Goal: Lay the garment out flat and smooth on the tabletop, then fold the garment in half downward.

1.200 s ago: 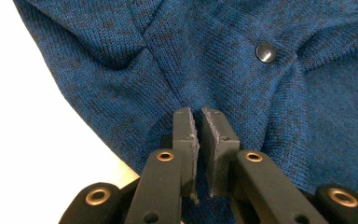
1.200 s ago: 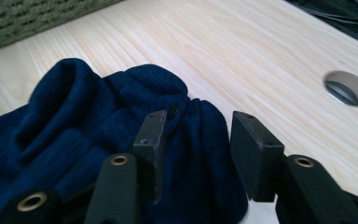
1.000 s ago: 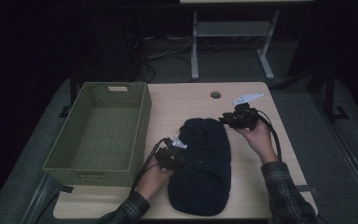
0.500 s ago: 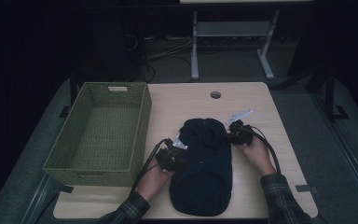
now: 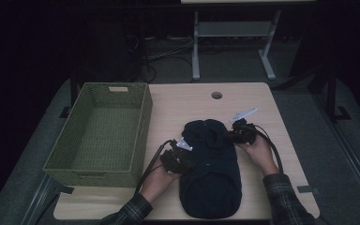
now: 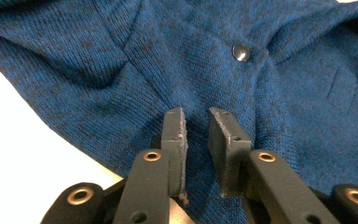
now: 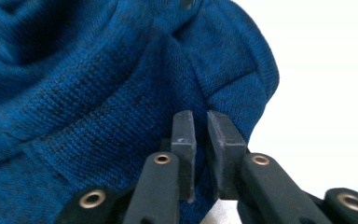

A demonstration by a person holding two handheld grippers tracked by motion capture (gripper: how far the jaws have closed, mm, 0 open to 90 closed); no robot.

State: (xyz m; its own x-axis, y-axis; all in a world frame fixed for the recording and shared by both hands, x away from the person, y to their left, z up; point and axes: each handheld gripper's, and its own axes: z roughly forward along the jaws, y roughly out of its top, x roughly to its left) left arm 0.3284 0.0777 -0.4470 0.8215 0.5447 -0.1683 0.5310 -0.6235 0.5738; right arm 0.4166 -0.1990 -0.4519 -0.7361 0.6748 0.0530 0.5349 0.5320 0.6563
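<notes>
A dark blue knit garment (image 5: 211, 173) lies folded on the wooden table (image 5: 187, 103), its narrow end toward the back. My left gripper (image 5: 188, 160) rests at its left edge. In the left gripper view the left gripper (image 6: 196, 116) hovers over the knit (image 6: 98, 56) near a metal snap (image 6: 241, 52). Its jaws have just been opening and nothing is pinched between them. My right gripper (image 5: 228, 136) sits at the garment's upper right edge. The right gripper (image 7: 200, 116) has also just been opening, with a narrow gap over a fold of fabric (image 7: 98, 93).
A green woven basket (image 5: 140, 126) stands along the table's left side, close to my left hand. A round cable hole (image 5: 216, 95) is at the back centre. A metal stand (image 5: 196, 47) is on the floor behind the table.
The right hand came down from above the table's back right to the garment's upper right edge. The left hand stayed where it was.
</notes>
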